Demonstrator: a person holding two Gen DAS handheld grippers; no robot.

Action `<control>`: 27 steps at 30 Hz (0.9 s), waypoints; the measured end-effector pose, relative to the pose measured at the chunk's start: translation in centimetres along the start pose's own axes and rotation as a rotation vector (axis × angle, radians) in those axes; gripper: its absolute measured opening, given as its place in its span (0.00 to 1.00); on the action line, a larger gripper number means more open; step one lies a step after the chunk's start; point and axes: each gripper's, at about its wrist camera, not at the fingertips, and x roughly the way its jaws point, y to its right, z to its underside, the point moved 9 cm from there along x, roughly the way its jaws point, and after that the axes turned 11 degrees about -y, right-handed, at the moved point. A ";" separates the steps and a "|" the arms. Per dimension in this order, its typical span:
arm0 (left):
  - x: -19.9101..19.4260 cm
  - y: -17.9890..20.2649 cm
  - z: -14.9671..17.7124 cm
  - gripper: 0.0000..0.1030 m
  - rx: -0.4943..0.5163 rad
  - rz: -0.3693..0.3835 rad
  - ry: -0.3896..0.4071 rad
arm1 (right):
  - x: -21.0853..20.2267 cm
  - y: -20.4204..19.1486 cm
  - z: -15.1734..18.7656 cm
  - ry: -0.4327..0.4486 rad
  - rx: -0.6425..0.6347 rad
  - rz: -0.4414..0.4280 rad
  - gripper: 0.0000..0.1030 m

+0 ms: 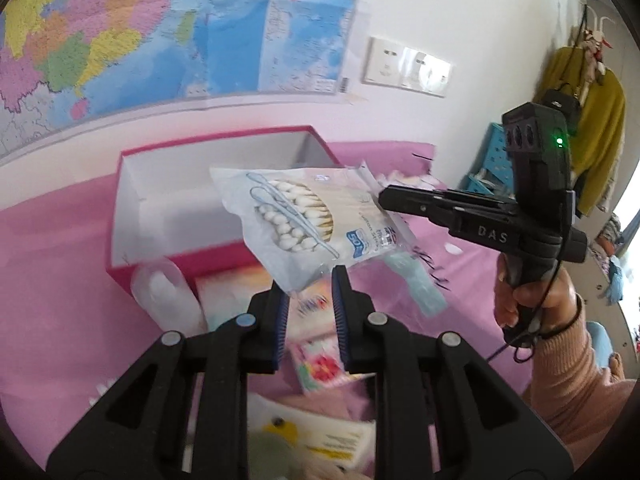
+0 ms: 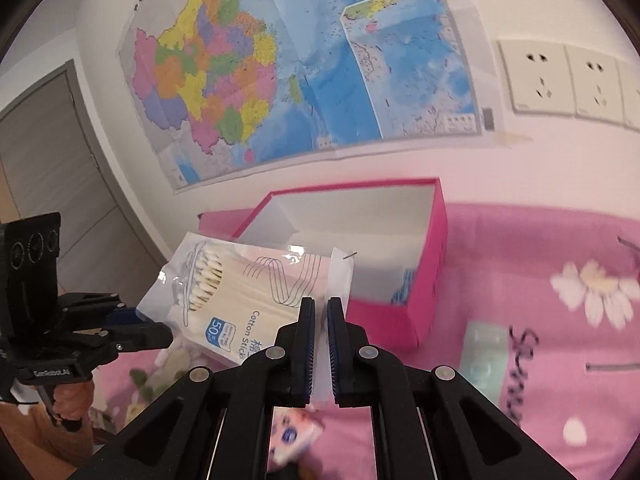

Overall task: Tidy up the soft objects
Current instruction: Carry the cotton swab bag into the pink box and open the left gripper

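Observation:
A clear bag of cotton swabs [image 1: 304, 224] hangs in the air in front of an open pink box [image 1: 168, 204] with a white inside. My right gripper [image 2: 321, 312] is shut on the bag's sealed edge [image 2: 338, 276] and holds it up; it shows from the side in the left wrist view [image 1: 384, 196]. My left gripper [image 1: 310, 288] is open, its fingers either side of the bag's lower corner, not closed on it. The box also shows in the right wrist view [image 2: 434, 264], just behind the bag [image 2: 240, 296].
On the pink flowered bedspread [image 2: 560, 360] below lie tissue packs [image 1: 320, 360], a white bottle [image 1: 168, 300], a yellow and white pack [image 1: 320, 440] and a pale blue packet [image 2: 480, 356]. A map and sockets [image 2: 560, 76] are on the wall behind.

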 end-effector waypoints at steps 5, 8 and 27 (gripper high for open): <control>1.5 -2.0 -2.0 0.22 -0.032 -0.041 -0.017 | 1.9 0.3 -2.3 -0.009 0.003 0.019 0.05; 3.2 -3.3 -2.6 0.22 -0.064 -0.065 -0.047 | 3.1 1.0 -3.4 -0.014 0.012 0.038 0.05; 2.3 -3.3 -0.9 0.32 -0.060 -0.093 -0.005 | 3.3 1.8 -3.0 -0.007 0.050 0.059 0.31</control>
